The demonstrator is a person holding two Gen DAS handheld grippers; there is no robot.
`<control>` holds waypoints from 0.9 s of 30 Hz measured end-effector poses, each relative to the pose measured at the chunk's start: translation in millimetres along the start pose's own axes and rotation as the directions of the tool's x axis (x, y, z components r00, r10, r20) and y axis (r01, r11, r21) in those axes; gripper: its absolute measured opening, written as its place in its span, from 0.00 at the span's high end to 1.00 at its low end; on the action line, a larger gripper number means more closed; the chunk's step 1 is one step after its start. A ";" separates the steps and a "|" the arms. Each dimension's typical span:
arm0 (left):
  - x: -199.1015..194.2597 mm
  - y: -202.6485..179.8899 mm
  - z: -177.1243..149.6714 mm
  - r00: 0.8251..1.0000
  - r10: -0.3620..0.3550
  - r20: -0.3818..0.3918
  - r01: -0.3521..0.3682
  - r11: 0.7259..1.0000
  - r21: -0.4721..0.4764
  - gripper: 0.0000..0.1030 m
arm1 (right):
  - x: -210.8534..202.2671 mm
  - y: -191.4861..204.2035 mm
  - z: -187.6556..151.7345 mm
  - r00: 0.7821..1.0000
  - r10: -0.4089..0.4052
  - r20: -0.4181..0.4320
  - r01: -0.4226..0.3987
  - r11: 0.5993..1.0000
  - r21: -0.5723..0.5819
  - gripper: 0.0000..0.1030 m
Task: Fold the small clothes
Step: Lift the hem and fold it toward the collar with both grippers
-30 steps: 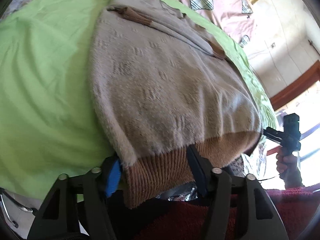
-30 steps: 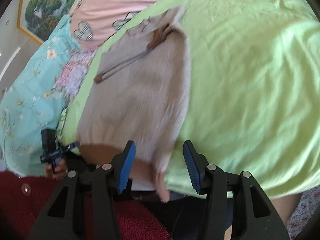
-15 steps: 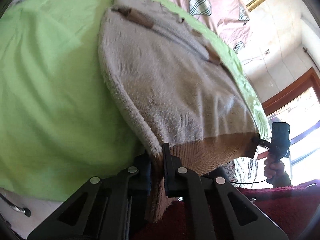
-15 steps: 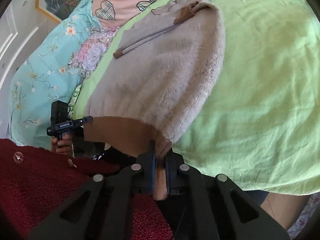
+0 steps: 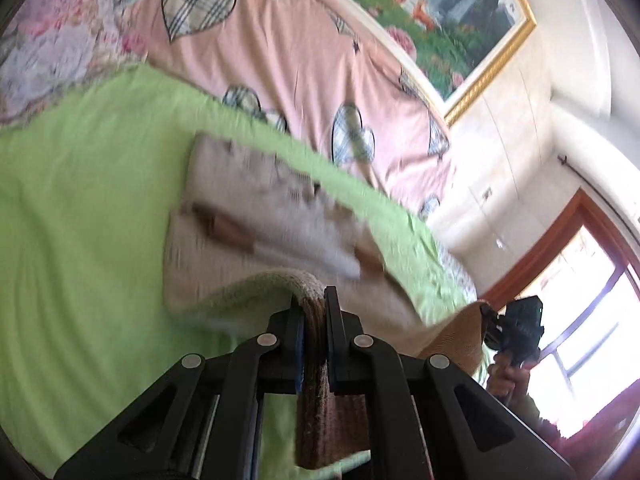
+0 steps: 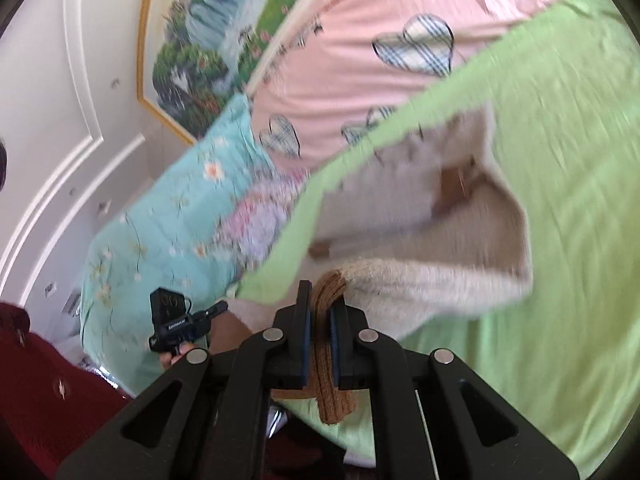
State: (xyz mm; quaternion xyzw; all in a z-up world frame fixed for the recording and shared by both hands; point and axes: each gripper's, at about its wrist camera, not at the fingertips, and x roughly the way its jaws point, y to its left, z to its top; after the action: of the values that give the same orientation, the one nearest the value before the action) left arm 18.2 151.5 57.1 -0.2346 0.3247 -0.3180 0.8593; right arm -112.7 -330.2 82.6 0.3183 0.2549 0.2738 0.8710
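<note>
A small beige knit sweater (image 5: 256,216) with brown ribbed hem and cuffs lies on a green sheet (image 5: 80,208); its far part rests flat, blurred by motion. My left gripper (image 5: 314,300) is shut on the left corner of the brown hem (image 5: 316,360), lifted above the sheet. My right gripper (image 6: 322,300) is shut on the right corner of the hem (image 6: 326,360). In the right wrist view the sweater (image 6: 420,220) curls over from the hem toward its upper part. The other gripper shows in each view, the right one (image 5: 516,328) and the left one (image 6: 176,320).
A pink quilt with plaid hearts (image 5: 280,64) lies beyond the green sheet (image 6: 568,160). A turquoise floral quilt (image 6: 168,216) lies at the left. A framed picture (image 5: 460,12) hangs on the wall. A window (image 5: 592,312) is at the right. My red sleeve (image 6: 48,384) is near.
Both grippers, shut on the hem corners half a second ago, have lifted the hem and carried it forward over the sweater's body. One second ago both were open around the hem.
</note>
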 end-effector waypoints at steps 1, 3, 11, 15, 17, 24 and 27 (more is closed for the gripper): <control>7.2 0.9 10.4 1.000 0.004 0.014 -0.004 1.000 0.004 0.94 | 6.0 -2.5 10.9 1.000 -0.002 0.019 0.002 1.000 -0.003 0.92; 22.4 2.1 30.2 0.999 0.021 0.033 -0.022 1.000 0.019 0.94 | 17.7 -7.8 30.4 0.999 -0.012 0.041 0.012 1.000 -0.016 0.92; 100.1 -0.6 104.8 0.996 0.074 0.042 -0.077 0.995 0.064 0.95 | 73.5 -37.6 105.7 0.994 -0.074 0.080 0.076 0.997 -0.029 0.92; 130.8 6.6 130.4 0.993 0.105 0.045 -0.108 0.992 0.060 0.95 | 94.7 -62.2 141.3 0.984 -0.130 0.118 0.131 0.991 -0.001 0.92; 147.9 17.5 141.5 0.991 0.130 0.043 -0.132 0.990 0.043 0.95 | 108.8 -75.5 157.2 0.983 -0.135 0.127 0.134 0.991 0.017 0.92; 202.5 77.4 152.0 0.975 0.222 -0.007 -0.222 0.972 -0.075 0.95 | 169.0 -121.9 178.7 0.964 -0.263 0.028 0.263 0.965 0.019 0.92; 221.2 96.8 148.4 0.965 0.259 -0.032 -0.261 0.960 -0.105 0.94 | 182.8 -141.8 177.6 0.952 -0.307 -0.005 0.307 0.951 0.039 0.92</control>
State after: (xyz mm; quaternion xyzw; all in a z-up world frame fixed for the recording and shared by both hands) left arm 291.1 92.7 8.4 -0.2333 0.3769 -0.1864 0.8768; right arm 173.4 -378.8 53.4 0.2919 0.3062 0.1297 0.8968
